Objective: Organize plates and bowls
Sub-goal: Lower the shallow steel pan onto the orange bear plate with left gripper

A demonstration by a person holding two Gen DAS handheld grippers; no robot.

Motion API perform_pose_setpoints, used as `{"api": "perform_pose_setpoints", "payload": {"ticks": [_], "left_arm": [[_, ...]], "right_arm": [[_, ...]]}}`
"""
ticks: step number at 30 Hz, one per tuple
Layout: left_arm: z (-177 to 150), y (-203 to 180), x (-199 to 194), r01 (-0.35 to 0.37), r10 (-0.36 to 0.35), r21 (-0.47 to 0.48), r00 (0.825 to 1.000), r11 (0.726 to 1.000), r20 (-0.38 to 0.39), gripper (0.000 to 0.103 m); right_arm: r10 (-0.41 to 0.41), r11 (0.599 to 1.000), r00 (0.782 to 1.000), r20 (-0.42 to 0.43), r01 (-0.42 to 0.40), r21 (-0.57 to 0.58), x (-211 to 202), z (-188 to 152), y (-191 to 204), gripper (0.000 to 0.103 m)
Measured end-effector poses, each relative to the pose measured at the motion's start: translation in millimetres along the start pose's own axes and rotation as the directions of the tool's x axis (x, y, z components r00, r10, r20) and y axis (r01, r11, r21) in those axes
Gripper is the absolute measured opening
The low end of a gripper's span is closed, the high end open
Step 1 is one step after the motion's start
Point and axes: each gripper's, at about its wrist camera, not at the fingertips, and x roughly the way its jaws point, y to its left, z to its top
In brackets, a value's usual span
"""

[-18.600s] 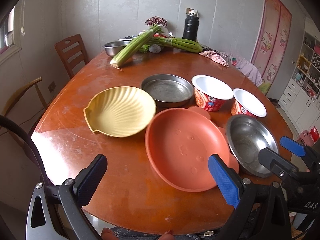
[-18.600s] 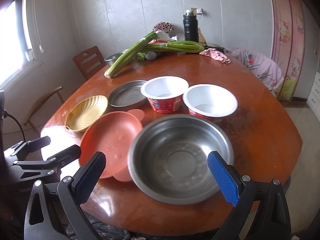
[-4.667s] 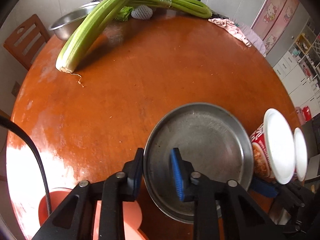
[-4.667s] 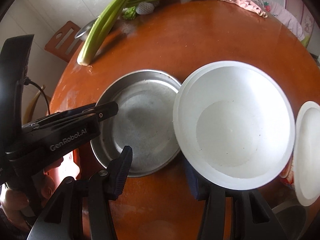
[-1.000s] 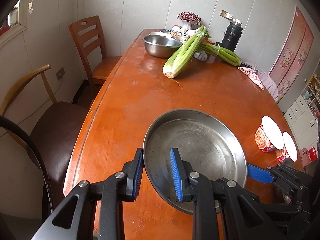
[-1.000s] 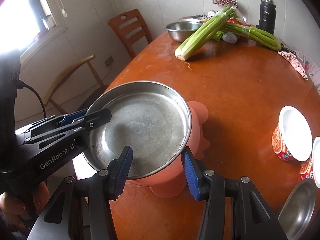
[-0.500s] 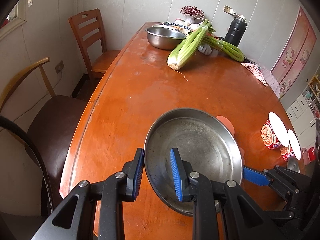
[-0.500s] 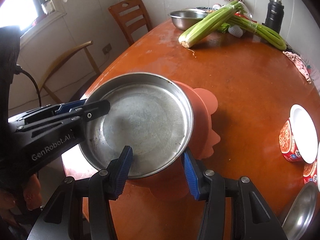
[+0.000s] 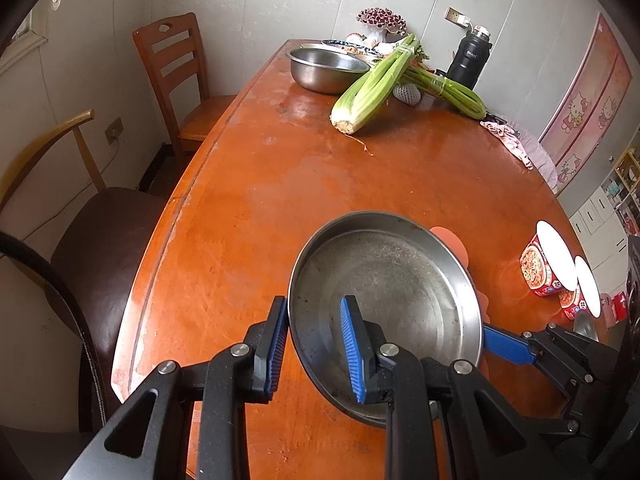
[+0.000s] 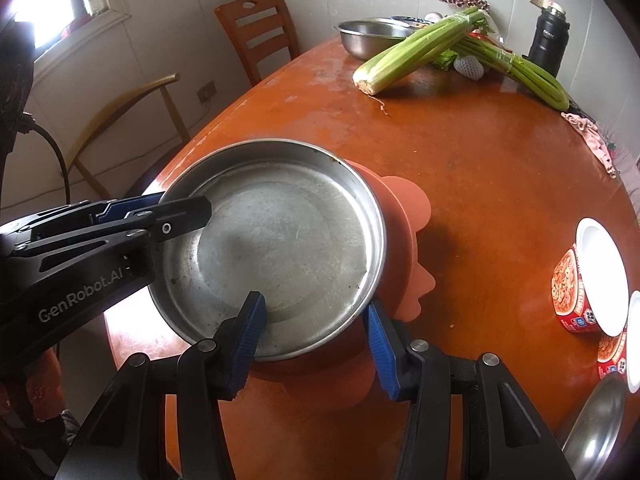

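Note:
A shallow steel plate (image 9: pixel 384 280) hangs low over an orange plastic plate (image 10: pixel 404 216) near the table's left edge. I cannot tell whether the two touch. My left gripper (image 9: pixel 316 340) is shut on the steel plate's near-left rim, one finger inside and one outside. My right gripper (image 10: pixel 314 316) clamps the same plate (image 10: pixel 280 240) at its near-right rim, with one finger over the plate's floor and the other against the outer wall. In the left wrist view only one blue finger of the right gripper shows, beside the plate's right edge.
Two red paper bowls (image 10: pixel 592 276) stand at the right, with a steel bowl (image 10: pixel 596 432) near the bottom right corner. Celery (image 9: pixel 372 84), another steel bowl (image 9: pixel 328 68) and a black flask (image 9: pixel 468 60) sit at the far end. Chairs (image 9: pixel 172 72) stand beyond the table's left edge (image 9: pixel 160 248).
The steel plate, held by both grippers, has sunk toward the orange plate, and more of the orange plate now shows at its right side. Neither gripper's opening has changed.

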Motion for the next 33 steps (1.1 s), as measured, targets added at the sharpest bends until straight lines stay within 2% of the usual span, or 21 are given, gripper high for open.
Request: {"api": "perform_pose_setpoints", "payload": {"ticks": [23, 33], "left_arm": [[-1, -1, 4, 0.012, -0.012, 0.003, 1.0, 1.0, -0.015, 0.026], [-4, -8, 10, 0.031, -0.03, 0.015, 0.999, 0.999, -0.021, 0.026]], "right_arm": [[0.003, 1.0, 1.0, -0.002, -0.003, 0.006, -3, -2, -2, 0.052], [0.019, 0.999, 1.0, 0.016, -0.02, 0.047, -12, -4, -14, 0.052]]}}
